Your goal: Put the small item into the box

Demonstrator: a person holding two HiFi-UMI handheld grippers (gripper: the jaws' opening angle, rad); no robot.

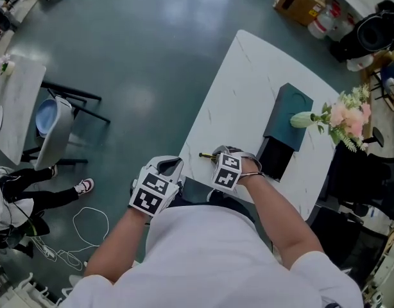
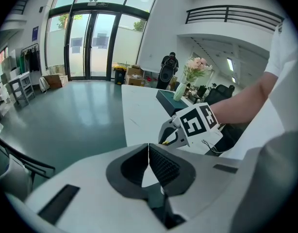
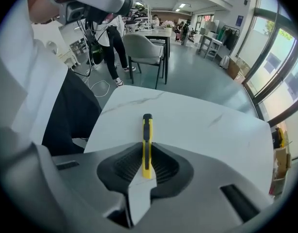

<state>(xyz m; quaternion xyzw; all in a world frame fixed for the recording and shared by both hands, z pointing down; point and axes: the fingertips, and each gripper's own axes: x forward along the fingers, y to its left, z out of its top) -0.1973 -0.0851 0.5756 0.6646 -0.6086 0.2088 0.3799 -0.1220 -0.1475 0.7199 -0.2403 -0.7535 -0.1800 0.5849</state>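
Yellow and black, the small utility knife (image 3: 147, 130) stands edge-on between the ribbed pads of the right gripper (image 3: 147, 149), low in the middle of the right gripper view. The pads are clenched on its rear half from both sides. Its black-tipped front end juts past them over the white marbled table (image 3: 197, 125). In the head view only that dark tip shows, poking out to the left of the gripper's marker cube just below the middle of the frame, near the table's near-left edge.

Off the table's edge at lower left of the head view, the left gripper (image 2: 149, 152) has its jaws pressed together at the tips with nothing between them.

Each gripper's cube carries black-and-white square patterns, with no letters or words on them. A cardboard carton (image 1: 298, 2) on the floor at the top right of the head view has a label too small to read.

Right of centre in the head view, well apart from the knife, the dark teal box (image 1: 288, 115) lies on the table with a black part (image 1: 277, 158) at its near end. Whether it is open, and what it holds, I cannot tell. A pale vase (image 1: 304, 119) of pink and white flowers (image 1: 348, 117) stands just beside the box's right edge.
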